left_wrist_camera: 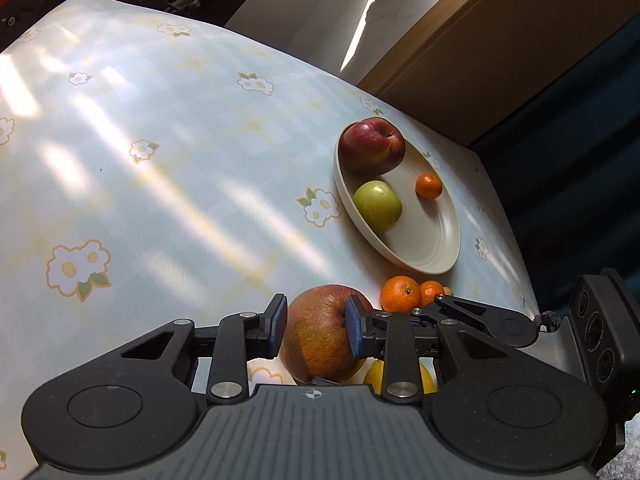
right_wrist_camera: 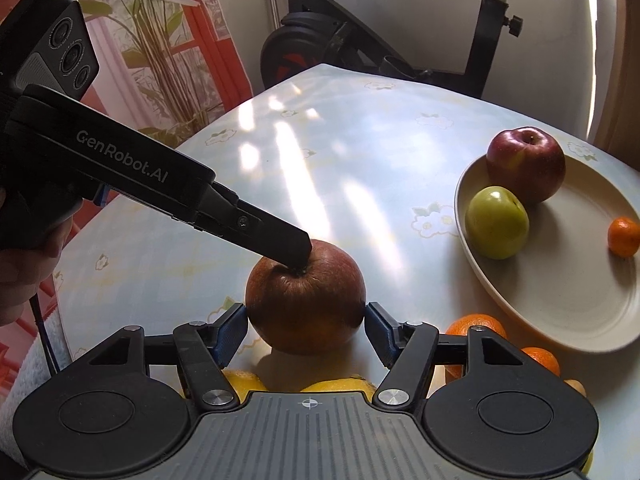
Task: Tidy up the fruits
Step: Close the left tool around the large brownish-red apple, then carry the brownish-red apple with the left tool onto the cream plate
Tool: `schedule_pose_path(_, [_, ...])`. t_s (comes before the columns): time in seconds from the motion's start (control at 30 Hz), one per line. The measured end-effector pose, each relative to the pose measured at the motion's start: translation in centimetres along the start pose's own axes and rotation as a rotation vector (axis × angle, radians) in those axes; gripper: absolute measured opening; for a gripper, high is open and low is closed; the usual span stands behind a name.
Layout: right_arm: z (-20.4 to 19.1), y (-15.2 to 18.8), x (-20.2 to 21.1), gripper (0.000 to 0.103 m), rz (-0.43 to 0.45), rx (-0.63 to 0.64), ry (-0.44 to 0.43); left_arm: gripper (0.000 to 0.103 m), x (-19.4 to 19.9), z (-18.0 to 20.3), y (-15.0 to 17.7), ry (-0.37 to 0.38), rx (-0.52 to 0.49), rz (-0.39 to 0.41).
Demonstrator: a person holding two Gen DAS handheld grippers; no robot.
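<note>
Both tongs — angled down, flanking apple

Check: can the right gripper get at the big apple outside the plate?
Probably yes: the right gripper straddles the apple at its sides, and the left gripper sits only at its stem end, leaving those sides free.

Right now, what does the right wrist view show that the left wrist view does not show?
Only the right wrist view: a black exercise bike, a green leafy plant, and a person's hand holding the left gripper, whose finger rests in the stem hollow of the large russet-red apple.
Only the left wrist view: a brown wooden panel beyond the table.
Both: the pale floral tablecloth, that apple, and the cream oval plate with a dark red apple, a green apple and a small mandarin; two more orange mandarins lie beside it.
</note>
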State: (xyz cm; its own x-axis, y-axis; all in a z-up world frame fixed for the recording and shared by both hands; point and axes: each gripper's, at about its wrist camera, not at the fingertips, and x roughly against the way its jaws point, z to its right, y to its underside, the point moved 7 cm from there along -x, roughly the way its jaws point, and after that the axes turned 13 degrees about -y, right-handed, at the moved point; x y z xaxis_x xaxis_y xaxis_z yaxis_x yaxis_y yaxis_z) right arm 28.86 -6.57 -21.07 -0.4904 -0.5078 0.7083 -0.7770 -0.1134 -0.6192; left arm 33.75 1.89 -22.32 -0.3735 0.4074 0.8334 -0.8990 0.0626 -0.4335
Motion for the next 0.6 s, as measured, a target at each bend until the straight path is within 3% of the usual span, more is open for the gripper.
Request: schedule_pose_path(0.6, [1.4,-0.1,-0.6,0.059,0.016,-0.012,0.023,0.037,-1.1,-0.2,-0.9,0.035,0.061,0.007])
